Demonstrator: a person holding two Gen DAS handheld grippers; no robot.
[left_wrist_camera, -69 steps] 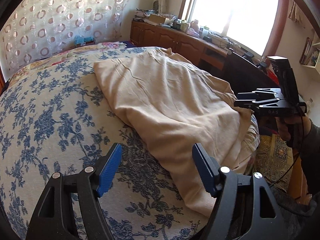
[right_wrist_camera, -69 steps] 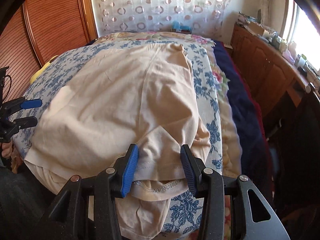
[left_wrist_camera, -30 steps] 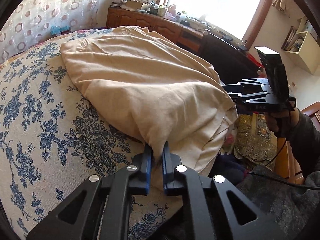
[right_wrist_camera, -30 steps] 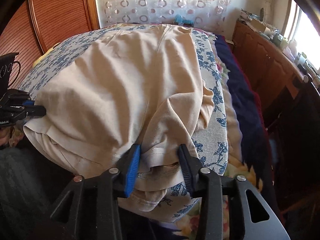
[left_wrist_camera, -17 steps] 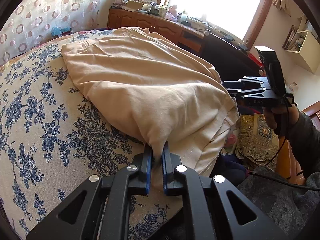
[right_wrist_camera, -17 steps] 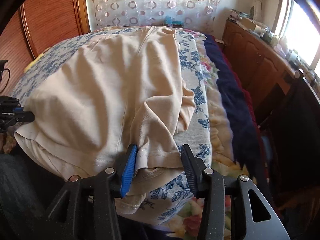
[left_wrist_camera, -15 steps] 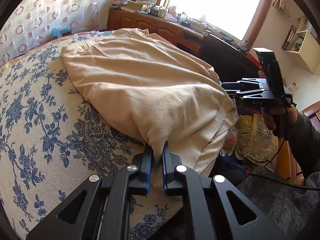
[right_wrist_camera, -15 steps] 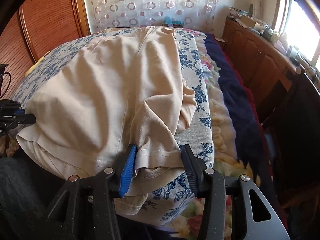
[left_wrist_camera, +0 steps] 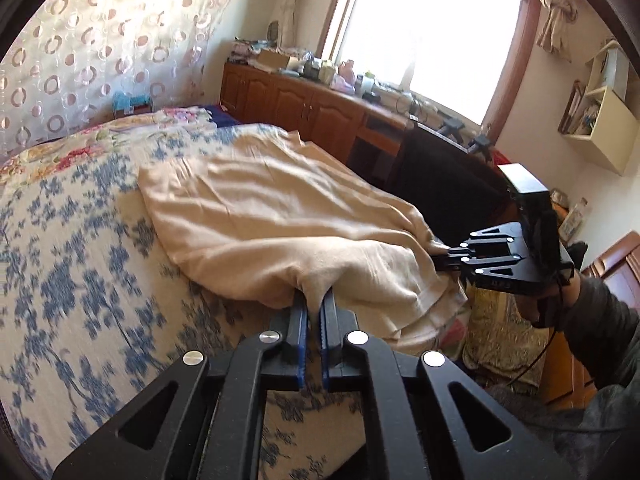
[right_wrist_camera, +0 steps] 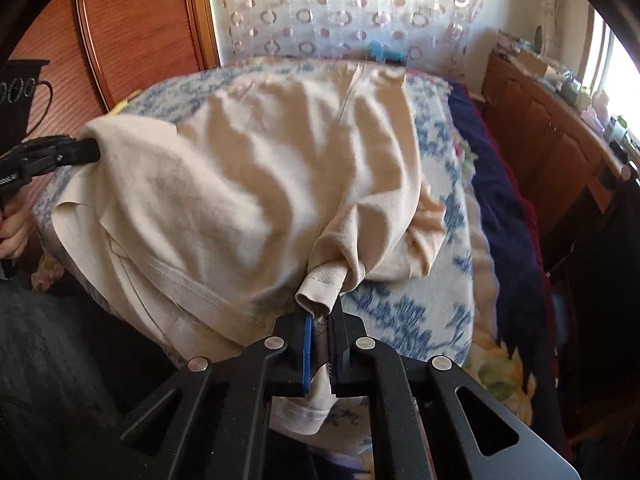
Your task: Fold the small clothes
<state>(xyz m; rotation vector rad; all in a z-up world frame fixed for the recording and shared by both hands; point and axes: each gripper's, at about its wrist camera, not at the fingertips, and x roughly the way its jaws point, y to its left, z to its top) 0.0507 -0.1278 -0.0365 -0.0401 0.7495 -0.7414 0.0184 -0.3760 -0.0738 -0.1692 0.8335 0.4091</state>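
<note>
Left wrist view: left gripper (left_wrist_camera: 314,304) has its jaws clamped on a pinch of the beige garment (left_wrist_camera: 272,216) at its near corner, cloth pulled up into a small peak between the blue pads (left_wrist_camera: 299,320). Garment lies on the blue-floral bedspread (left_wrist_camera: 72,280), long axis running from the near edge of the bed away toward the wooden cabinets (left_wrist_camera: 304,108) under the window (left_wrist_camera: 432,28). Right gripper (left_wrist_camera: 440,256) comes in from the right side of frame, tips pressed together on the garment's other near corner; a hand in a dark sleeve (left_wrist_camera: 592,320) holds it. Only this view shows the window, the cluttered cabinet top and the wall shelf (left_wrist_camera: 600,120).

Right wrist view: right gripper (right_wrist_camera: 320,312) is closed tight on a bunched, stitched hem (right_wrist_camera: 320,284) of the garment (right_wrist_camera: 260,184); fabric hangs down between the pads and below them. Left gripper (right_wrist_camera: 80,150) enters at far left, shut on the opposite near corner, which is lifted off the bedspread (right_wrist_camera: 416,312). Hem edge spans between the two grippers; the long axis runs away from the camera toward the circle-patterned curtain (right_wrist_camera: 340,8), centre seam pointing that way. Only this view shows the wooden headboard panel (right_wrist_camera: 132,28), the dark blue blanket (right_wrist_camera: 500,208) along the right side of the bed, and the layered lower hem drooping over the near bed edge.
</note>
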